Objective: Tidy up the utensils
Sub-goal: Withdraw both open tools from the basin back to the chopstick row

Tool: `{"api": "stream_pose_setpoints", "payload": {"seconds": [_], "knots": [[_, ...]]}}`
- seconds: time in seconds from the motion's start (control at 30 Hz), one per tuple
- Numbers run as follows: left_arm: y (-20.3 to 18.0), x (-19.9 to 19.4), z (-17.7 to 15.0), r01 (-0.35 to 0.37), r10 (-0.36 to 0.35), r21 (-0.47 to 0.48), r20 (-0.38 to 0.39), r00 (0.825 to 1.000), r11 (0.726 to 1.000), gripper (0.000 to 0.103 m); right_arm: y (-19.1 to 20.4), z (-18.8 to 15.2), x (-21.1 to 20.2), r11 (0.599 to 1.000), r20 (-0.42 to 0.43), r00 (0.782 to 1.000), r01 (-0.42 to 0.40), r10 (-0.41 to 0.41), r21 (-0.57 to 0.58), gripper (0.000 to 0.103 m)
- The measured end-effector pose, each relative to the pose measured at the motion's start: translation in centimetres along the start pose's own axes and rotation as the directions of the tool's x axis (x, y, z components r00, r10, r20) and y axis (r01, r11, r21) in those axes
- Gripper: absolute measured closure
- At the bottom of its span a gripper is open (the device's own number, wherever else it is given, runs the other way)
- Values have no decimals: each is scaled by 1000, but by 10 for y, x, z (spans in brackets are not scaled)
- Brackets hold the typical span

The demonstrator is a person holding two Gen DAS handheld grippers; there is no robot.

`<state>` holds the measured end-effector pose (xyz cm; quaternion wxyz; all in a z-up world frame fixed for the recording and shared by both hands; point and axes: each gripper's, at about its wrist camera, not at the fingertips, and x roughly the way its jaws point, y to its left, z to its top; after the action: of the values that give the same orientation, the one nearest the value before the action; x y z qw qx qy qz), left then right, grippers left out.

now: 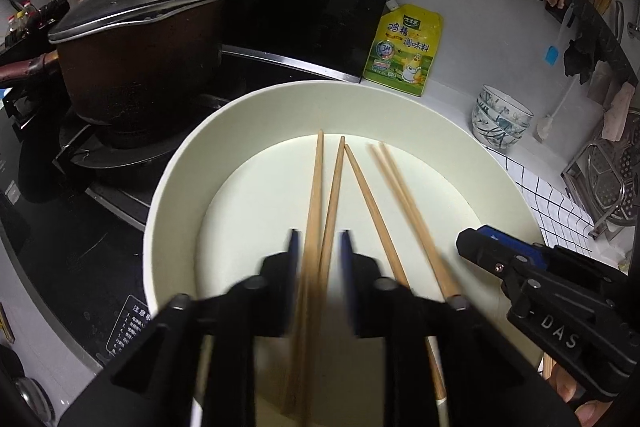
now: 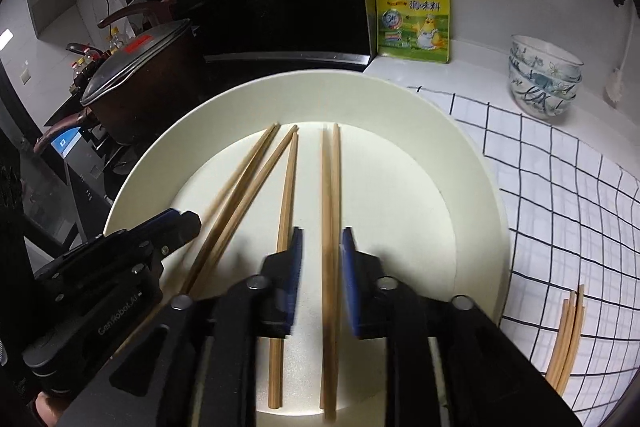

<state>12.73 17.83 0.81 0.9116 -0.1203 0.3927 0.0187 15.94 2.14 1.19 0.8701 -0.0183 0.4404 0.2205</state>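
Note:
Several wooden chopsticks lie in a wide cream plate (image 1: 180,187) (image 2: 480,187). My left gripper (image 1: 319,239) stands open just above the plate. A pair of chopsticks (image 1: 316,187) runs between its blue pads without being pressed. To their right lie a single chopstick (image 1: 368,195) and another pair (image 1: 400,187). That second pair (image 2: 330,187) passes between the open pads of my right gripper (image 2: 321,239). Each gripper shows at the edge of the other's view: the right gripper (image 1: 476,239) and the left gripper (image 2: 180,223). A few more chopsticks (image 2: 568,339) rest on the checked cloth.
A brown lidded pot (image 1: 140,67) sits on the stove to the left. A yellow seasoning pouch (image 1: 404,51) leans on the wall behind the plate. Stacked patterned bowls (image 1: 500,117) stand at the right, near a metal rack (image 1: 612,183). A checked cloth (image 2: 560,187) covers the counter.

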Motion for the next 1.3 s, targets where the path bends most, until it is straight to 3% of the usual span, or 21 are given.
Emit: {"api": "stream_pose_setpoints", "payload": {"seconds": [0.13, 0.83, 0.93, 1.3], "knots": [[-2, -15, -4, -22, 22, 6, 39, 999, 1000, 46, 0, -3, -9, 1000, 16, 1000, 3, -3, -1, 82], [-21, -61, -33, -11, 11, 7, 62, 998, 1000, 35, -15, -42, -71, 999, 91, 995, 26, -30, 37, 79], [-26, -67, -39, -1, 0, 7, 64, 998, 1000, 32, -19, -52, -79, 999, 91, 995, 23, -27, 41, 72], [-56, -80, -66, 33, -35, 57, 43, 998, 998, 25, -42, -95, -106, 995, 99, 992, 73, -80, 70, 70]]}}
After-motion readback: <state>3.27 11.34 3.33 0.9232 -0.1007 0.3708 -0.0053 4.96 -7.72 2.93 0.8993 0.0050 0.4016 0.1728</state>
